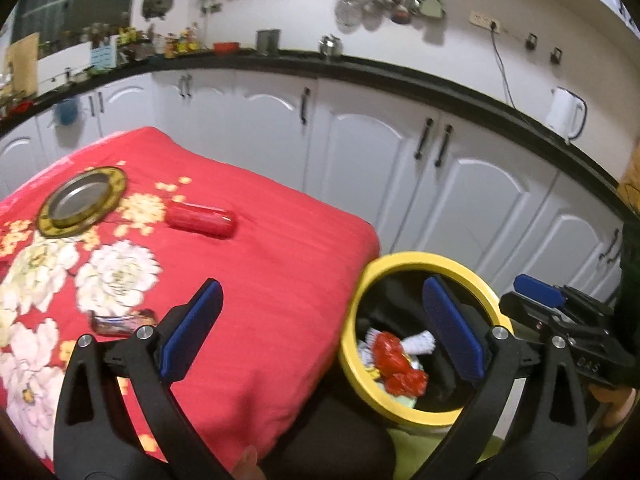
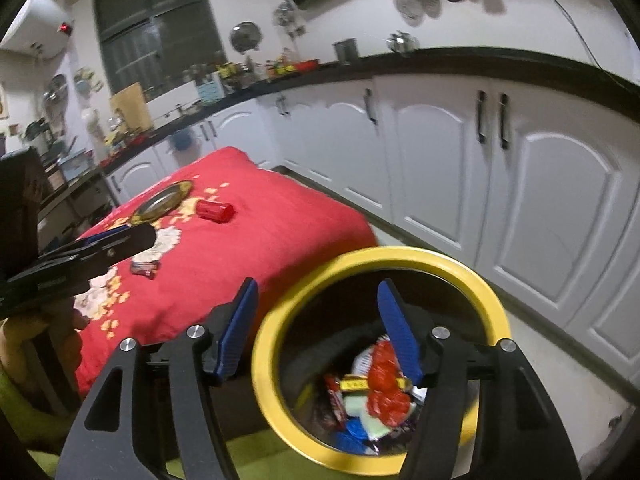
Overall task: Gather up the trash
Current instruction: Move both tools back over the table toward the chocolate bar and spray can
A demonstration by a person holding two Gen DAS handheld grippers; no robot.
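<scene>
A yellow-rimmed bin (image 1: pixel 424 258) (image 2: pixel 452 264) stands on the floor beside the table and holds several wrappers, among them a crumpled red one (image 1: pixel 400 364) (image 2: pixel 386 392). On the red floral tablecloth (image 1: pixel 260 280) (image 2: pixel 248 248) lie a dark candy wrapper (image 1: pixel 120 322) (image 2: pixel 145 268) and a red cup on its side (image 1: pixel 200 220) (image 2: pixel 215 211). My left gripper (image 1: pixel 320 328) is open and empty over the table's right edge. My right gripper (image 2: pixel 320 332) is open and empty above the bin's left rim; it also shows in the left wrist view (image 1: pixel 540 292).
A round metal plate with a gold rim (image 1: pixel 82 202) (image 2: pixel 162 200) sits at the table's far left. White kitchen cabinets (image 1: pixel 360 152) under a black counter run behind the table and bin. A white kettle (image 1: pixel 566 114) stands on the counter.
</scene>
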